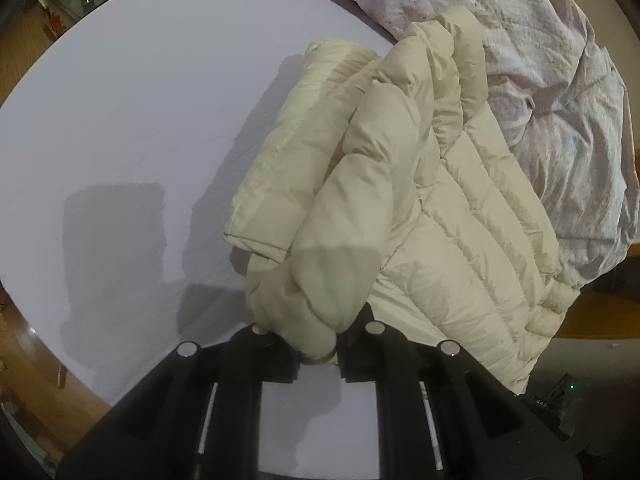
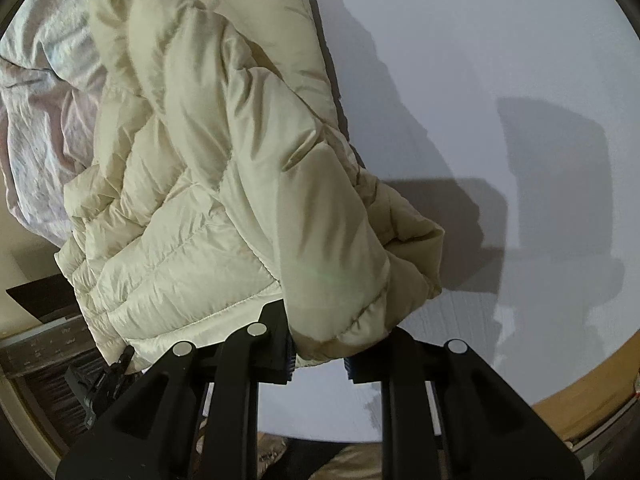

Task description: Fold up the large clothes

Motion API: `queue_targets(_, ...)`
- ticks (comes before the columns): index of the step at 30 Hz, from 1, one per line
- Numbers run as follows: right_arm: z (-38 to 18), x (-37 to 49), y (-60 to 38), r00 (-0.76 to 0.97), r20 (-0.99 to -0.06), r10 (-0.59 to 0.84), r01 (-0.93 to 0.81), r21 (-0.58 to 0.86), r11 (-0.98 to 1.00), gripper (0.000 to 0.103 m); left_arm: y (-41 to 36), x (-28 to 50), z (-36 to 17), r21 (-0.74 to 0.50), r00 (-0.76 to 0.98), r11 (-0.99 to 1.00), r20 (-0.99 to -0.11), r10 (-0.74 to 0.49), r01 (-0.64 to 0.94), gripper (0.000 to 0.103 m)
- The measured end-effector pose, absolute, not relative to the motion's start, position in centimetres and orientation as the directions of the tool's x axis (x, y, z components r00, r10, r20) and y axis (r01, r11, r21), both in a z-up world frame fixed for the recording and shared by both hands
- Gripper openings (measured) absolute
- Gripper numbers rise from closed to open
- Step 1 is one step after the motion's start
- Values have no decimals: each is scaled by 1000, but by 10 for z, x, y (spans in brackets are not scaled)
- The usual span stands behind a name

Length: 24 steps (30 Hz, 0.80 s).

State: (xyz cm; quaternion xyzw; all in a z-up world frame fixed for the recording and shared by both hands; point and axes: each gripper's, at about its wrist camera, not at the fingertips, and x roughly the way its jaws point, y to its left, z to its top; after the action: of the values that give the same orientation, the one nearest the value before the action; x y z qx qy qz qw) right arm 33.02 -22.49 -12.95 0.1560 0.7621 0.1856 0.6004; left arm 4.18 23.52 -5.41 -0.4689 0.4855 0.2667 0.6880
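Left gripper (image 1: 318, 350): jaws narrow, pinched on a bunched end of the cream puffer jacket (image 1: 400, 184), looks like a cuff or hem corner. Fabric fills the gap between the pads.

Right gripper (image 2: 320, 354): jaws set a little wider, a folded jacket (image 2: 224, 152) edge sits between them and droops over the left pad. Probably gripped, but contact on the right pad isn't clear, so I can't tell for certain.

Both grips are on neighbouring ends of the same padded section, which rises from the jaws as a thick roll. My read: two corners held together so the flap can be carried over the body in one go; puffy fill springs back, so it needs both ends controlled.

Rest of the jacket lies on the white worktop (image 1: 140, 120), quilted body spread toward the far edge, partly overlapping a crumpled pale sheet (image 1: 560, 100) heaped there. Near side of the worktop is bare, with gripper shadows on it.

Stage: mid-fold, jacket not yet compact. Risk: slick shell slipping out of the right jaws when the flap is pulled.
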Motion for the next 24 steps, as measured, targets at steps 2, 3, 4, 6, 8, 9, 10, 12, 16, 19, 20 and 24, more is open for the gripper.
queue_targets(2,-129,331,-220,-242,-860,449,5,461,887,18,232,39,-56,-377,377,426,-922,-89,-822,13)
queue_targets(3,-125,337,-212,-245,-863,441,1,455,890,18,230,38,-56,-371,371,432,-925,-88,-822,13)
queue_targets(4,-124,338,-208,-252,-868,429,-10,445,895,18,229,36,-56,-367,367,437,-926,-87,-821,13)
queue_targets(6,-123,342,-205,-266,-871,412,-21,433,901,18,224,35,-56,-353,354,453,-931,-86,-819,13)
queue_targets(8,-123,347,-201,-273,-872,406,-25,428,903,18,221,37,-56,-344,345,460,-935,-86,-818,13)
queue_targets(9,-123,350,-200,-276,-873,403,-29,426,904,18,219,38,-56,-338,339,467,-937,-86,-817,14)
queue_targets(10,-123,352,-199,-279,-873,400,-30,424,905,18,218,39,-57,-333,334,472,-939,-86,-816,14)
queue_targets(12,-123,358,-201,-281,-872,402,-33,427,904,18,217,39,-57,-325,328,483,-941,-81,-813,14)
queue_targets(16,-121,366,-201,-272,-878,395,-41,420,906,20,215,45,-56,-316,323,501,-943,-76,-805,18)
queue_targets(19,-115,371,-197,-246,-904,351,-74,379,923,41,214,49,-56,-290,303,522,-951,-62,-802,27)
queue_targets(20,-111,375,-195,-233,-916,327,-83,354,932,46,214,51,-57,-269,287,532,-957,-50,-803,31)
queue_targets(24,-90,396,-195,-148,-954,262,-93,277,956,65,214,62,-55,-223,256,564,-966,-21,-795,45)
